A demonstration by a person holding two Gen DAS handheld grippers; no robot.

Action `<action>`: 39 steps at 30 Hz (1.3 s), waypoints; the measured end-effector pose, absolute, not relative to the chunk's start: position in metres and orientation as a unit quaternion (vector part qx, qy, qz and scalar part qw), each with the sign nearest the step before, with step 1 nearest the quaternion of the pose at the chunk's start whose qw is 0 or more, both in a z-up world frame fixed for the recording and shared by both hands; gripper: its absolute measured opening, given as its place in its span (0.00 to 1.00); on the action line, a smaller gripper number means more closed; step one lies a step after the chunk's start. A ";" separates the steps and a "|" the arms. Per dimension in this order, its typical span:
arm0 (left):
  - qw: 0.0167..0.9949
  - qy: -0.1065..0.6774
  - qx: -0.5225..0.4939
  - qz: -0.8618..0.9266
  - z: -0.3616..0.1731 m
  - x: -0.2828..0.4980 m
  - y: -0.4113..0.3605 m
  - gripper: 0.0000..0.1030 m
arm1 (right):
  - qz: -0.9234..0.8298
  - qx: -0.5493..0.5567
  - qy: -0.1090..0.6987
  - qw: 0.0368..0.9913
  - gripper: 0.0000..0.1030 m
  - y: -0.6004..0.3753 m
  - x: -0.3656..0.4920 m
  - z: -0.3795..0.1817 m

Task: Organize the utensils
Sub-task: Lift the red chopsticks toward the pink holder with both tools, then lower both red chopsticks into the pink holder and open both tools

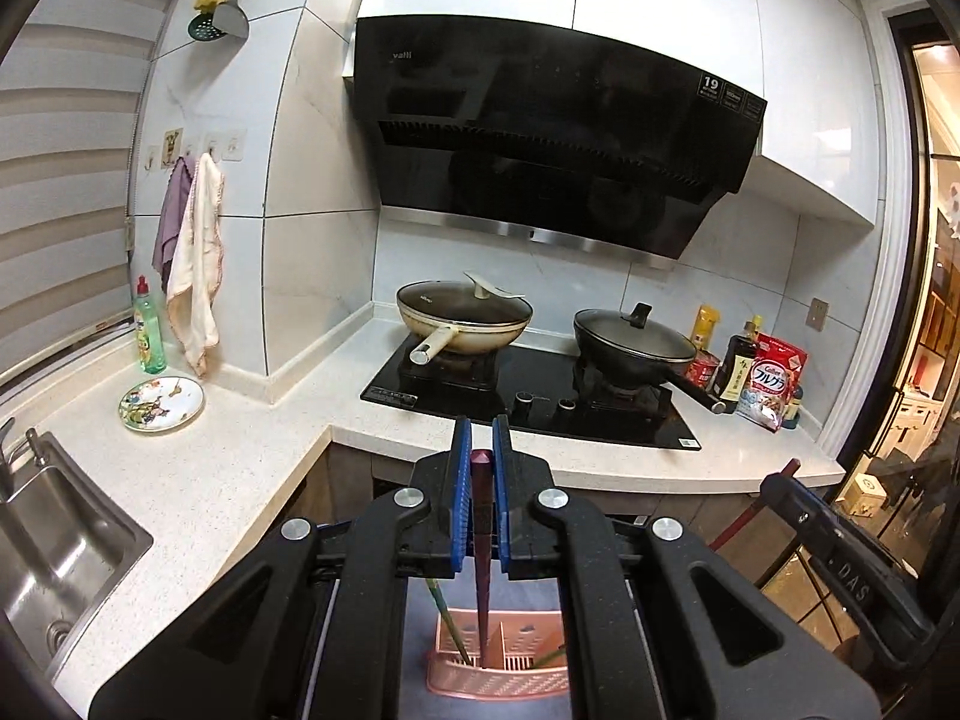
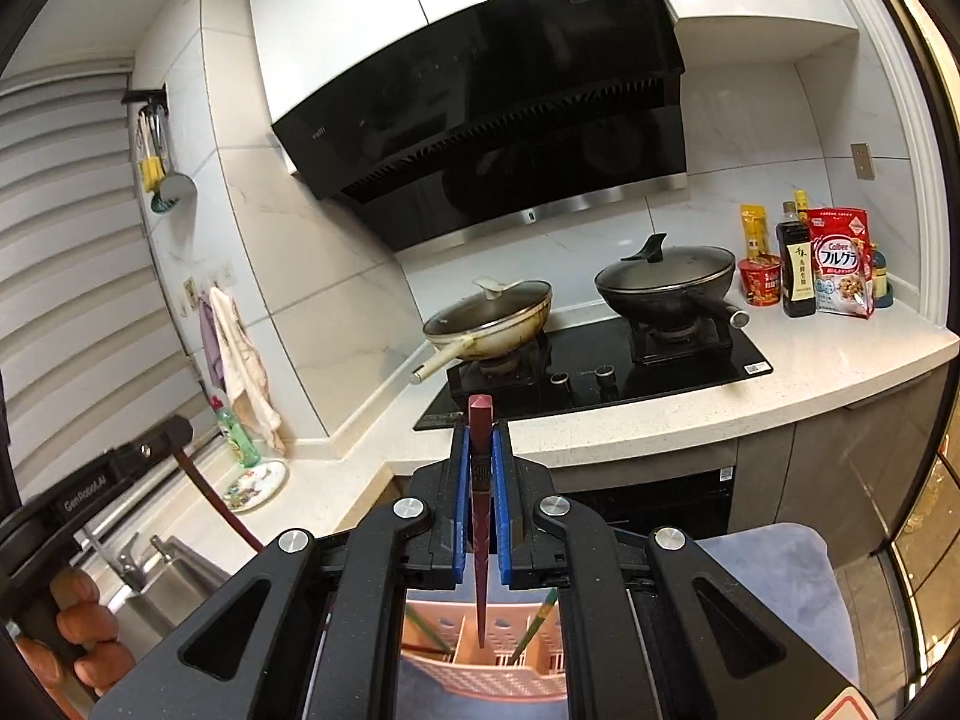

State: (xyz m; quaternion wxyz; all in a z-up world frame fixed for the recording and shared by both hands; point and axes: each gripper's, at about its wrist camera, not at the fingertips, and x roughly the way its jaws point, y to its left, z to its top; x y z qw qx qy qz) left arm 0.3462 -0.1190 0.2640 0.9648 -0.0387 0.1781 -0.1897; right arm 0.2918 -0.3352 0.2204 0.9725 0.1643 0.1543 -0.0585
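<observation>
Kitchen, L-shaped white worktop (image 1: 252, 480) — sink (image 1: 54, 546) at left end, hob (image 1: 528, 396) along back edge; left gripper (image 1: 482, 438) and right gripper (image 2: 481, 441) each clamp one dark-red chopstick — left's (image 1: 482, 516), right's (image 2: 480, 480) — over pink basket (image 1: 498, 684).

Bright, sharp, fisheye-bent edges

The left wrist view looks along its own fingers (image 1: 467, 468), slightly downward, from in front of the counter (image 1: 240, 480) at its inner corner. It faces the stove (image 1: 528, 402) and hood (image 1: 540, 132) head on, with the sink (image 1: 54, 540) at its left edge. The right wrist view sits further right and faces the stove (image 2: 600, 372) at a slant, toward the counter's (image 2: 810, 372) right end. Both are well back from the counter edge and share stove, hood, both pans and the pink basket (image 1: 498, 684) (image 2: 480, 678) below. Each view catches the other gripper at its side edge.
</observation>
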 end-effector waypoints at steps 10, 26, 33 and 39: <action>0.956 0.222 -0.026 -0.190 0.203 0.377 -0.133 0.07 | -0.059 0.167 0.217 0.960 0.07 -0.335 0.322 0.153; 0.954 0.248 -0.017 -0.166 0.185 0.368 -0.121 0.40 | -0.063 0.158 0.226 0.959 0.25 -0.332 0.305 0.146; 0.958 0.241 -0.002 -0.156 0.196 0.327 -0.105 0.53 | -0.060 0.144 0.220 0.963 0.35 -0.325 0.257 0.163; 0.957 0.250 0.028 -0.146 0.183 0.278 -0.090 0.59 | -0.054 0.134 0.248 0.958 0.37 -0.311 0.206 0.142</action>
